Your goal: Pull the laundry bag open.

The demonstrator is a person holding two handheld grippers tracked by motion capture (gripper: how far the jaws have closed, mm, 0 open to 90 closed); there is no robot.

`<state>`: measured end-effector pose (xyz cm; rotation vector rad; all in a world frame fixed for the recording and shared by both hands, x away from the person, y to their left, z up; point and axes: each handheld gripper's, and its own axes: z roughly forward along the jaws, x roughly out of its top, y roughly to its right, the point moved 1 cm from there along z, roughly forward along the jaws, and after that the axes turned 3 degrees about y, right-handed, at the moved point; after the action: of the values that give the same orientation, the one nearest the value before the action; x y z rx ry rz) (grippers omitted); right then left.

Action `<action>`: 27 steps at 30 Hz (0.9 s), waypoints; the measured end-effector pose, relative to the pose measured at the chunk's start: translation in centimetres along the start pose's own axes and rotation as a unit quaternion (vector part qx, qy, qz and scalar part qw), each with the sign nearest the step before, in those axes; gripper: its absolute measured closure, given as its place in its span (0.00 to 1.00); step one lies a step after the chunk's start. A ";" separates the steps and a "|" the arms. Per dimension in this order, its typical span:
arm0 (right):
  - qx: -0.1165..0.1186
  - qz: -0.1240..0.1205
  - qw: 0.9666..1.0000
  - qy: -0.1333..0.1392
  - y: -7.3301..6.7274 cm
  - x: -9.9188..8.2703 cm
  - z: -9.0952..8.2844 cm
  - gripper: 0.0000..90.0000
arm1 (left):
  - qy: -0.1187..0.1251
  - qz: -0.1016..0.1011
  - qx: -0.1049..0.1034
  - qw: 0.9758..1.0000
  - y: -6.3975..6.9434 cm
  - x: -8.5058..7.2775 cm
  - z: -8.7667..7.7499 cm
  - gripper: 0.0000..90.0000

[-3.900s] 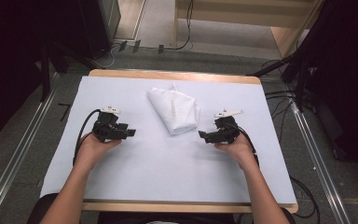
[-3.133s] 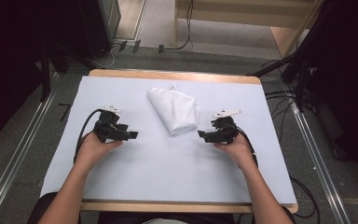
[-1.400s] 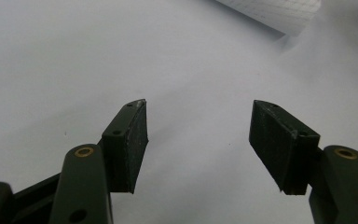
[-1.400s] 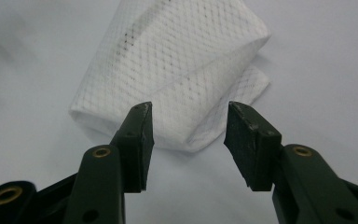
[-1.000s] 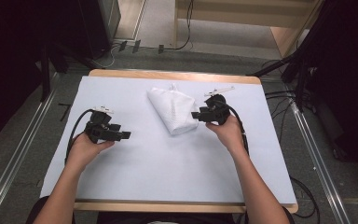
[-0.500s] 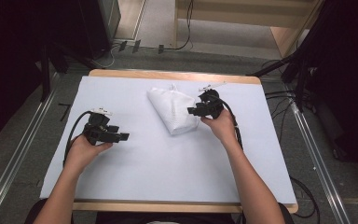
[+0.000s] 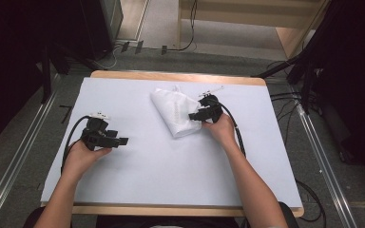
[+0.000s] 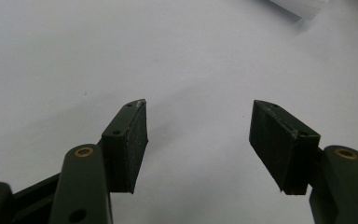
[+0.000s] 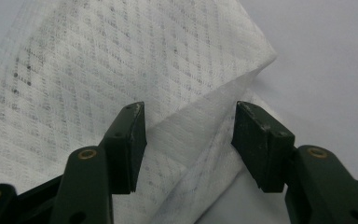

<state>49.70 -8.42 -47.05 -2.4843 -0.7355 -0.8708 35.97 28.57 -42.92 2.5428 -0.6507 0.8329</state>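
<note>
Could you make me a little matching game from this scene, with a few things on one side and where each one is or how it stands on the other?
Things:
1. left claw
2. right claw
3. white folded cloth
4. wooden table

Places or states:
A. lies near the far middle of the white sheet
B. open, over the bare white sheet, apart from the cloth
C. carries the white sheet, with its edge showing at the far side
D. jaws apart at the cloth's edge, with a fold between them

Pairs: 1-B, 2-D, 3-A, 4-C
</note>
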 end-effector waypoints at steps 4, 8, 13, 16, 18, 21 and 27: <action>-0.011 -0.010 1.000 0.007 -0.2 -0.2 0.0 0.59 | -0.001 0.001 0.003 1.000 -0.1 -0.1 -0.2 0.42; -0.017 -0.029 0.999 0.016 -0.7 -0.5 0.1 0.74 | 0.002 -0.003 0.001 1.000 -0.2 -0.1 -0.2 0.42; -0.026 -0.044 0.999 0.016 -1.0 -0.6 0.0 0.93 | 0.001 0.000 -0.001 1.000 -0.1 0.0 0.0 0.42; -0.020 -0.041 0.999 0.013 -1.0 -0.6 0.0 0.98 | 0.001 0.001 -0.002 1.000 -0.1 0.0 0.0 0.42; -0.016 -0.039 0.999 0.013 -1.1 -0.5 -0.2 1.00 | 0.000 0.000 -0.003 1.000 -0.1 0.1 0.1 0.42; -0.009 -0.038 0.999 0.019 -1.2 -0.2 -0.7 1.00 | 0.001 0.001 -0.004 1.000 -0.1 0.1 0.1 0.42; 0.008 -0.028 0.999 0.032 -1.5 0.6 -1.9 1.00 | 0.005 -0.005 -0.003 1.000 -0.2 0.1 -0.1 0.42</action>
<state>48.34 -8.05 -45.01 -2.4200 -0.7904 -0.9548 36.10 28.73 -42.87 2.5317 -0.6371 0.8394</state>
